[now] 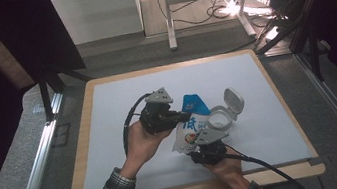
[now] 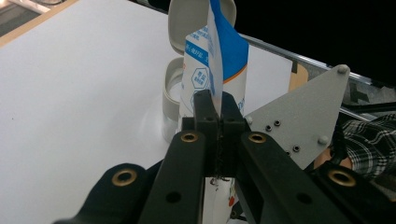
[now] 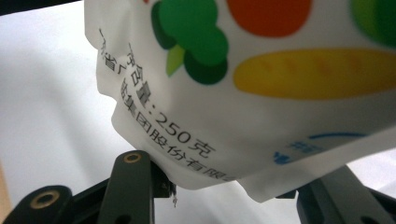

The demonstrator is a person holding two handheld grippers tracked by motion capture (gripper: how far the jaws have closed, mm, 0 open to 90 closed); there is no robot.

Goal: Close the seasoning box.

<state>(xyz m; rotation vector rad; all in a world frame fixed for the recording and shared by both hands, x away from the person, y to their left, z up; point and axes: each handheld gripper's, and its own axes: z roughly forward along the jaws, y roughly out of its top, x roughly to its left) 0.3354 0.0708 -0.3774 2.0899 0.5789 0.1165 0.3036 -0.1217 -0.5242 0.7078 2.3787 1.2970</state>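
Evidently the pouring has not begun. The white-and-blue pouch (image 1: 192, 121) is held up over the middle of the worktop (image 1: 108, 113), a little toward its near edge, and the left hand-held gripper (image 2: 217, 105) is clenched on the pouch's thin side seam. The right hand-held gripper (image 1: 208, 150) sits at the pouch's lower end, its jaws standing either side of the bag (whether the pads press yet I cannot tell). Just beside the pouch stands the clear jar (image 1: 220, 118), its flip lid (image 1: 233, 101) already open. What is left, by my reading: tipping the contents into the jar.
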